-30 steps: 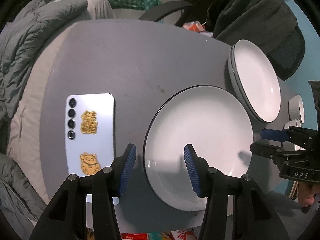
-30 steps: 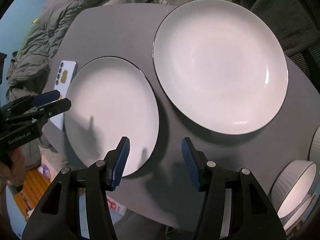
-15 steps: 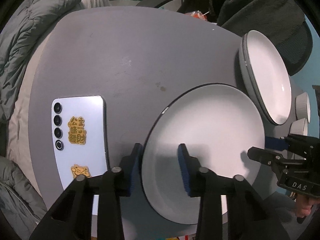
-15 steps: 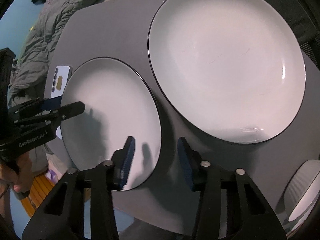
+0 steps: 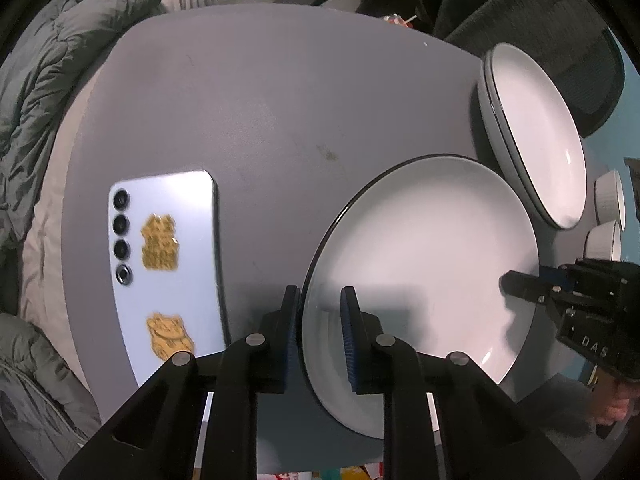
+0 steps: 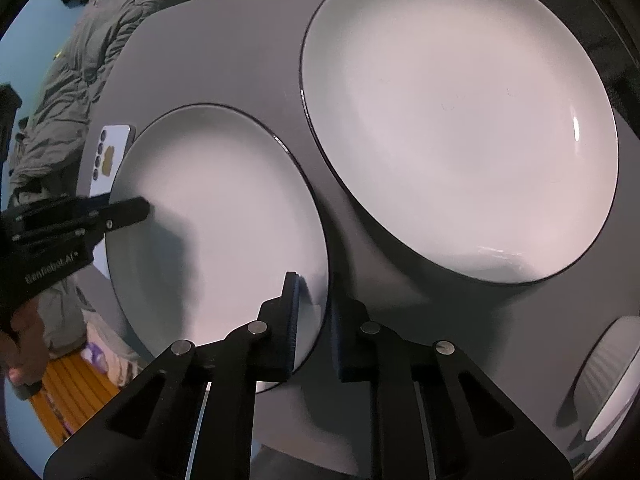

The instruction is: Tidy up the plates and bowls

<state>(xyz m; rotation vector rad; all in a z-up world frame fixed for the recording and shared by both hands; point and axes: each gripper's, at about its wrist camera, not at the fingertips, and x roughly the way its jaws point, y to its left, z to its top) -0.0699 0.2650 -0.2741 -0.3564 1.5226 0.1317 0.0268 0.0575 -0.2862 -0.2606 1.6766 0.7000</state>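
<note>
A white plate with a black rim (image 5: 432, 260) lies on the grey round table (image 5: 260, 100). My left gripper (image 5: 320, 332) points down over the plate's left edge. Its jaws are closing, with one pad outside the rim and one on the inner face. My right gripper (image 6: 316, 324) straddles the opposite edge of the same plate (image 6: 216, 216). Its jaws are closing too and pinch the rim. Each gripper shows at the far side of the plate in the other's view. A larger white plate (image 6: 460, 120) sits just beyond, seemingly on top of another.
Two small ribbed white bowls (image 5: 610, 196) (image 5: 604, 240) stand near the table's right edge, and one bowl (image 6: 612, 380) shows in the right wrist view. A pale phone (image 5: 168, 256) lies left of the plate. A grey quilt (image 5: 40, 80) and a draped chair (image 5: 520, 0) border the table.
Both grippers went from wide open to closed onto opposite edges of the smaller plate. The left gripper sank toward the table; the right stayed nearly in place.
</note>
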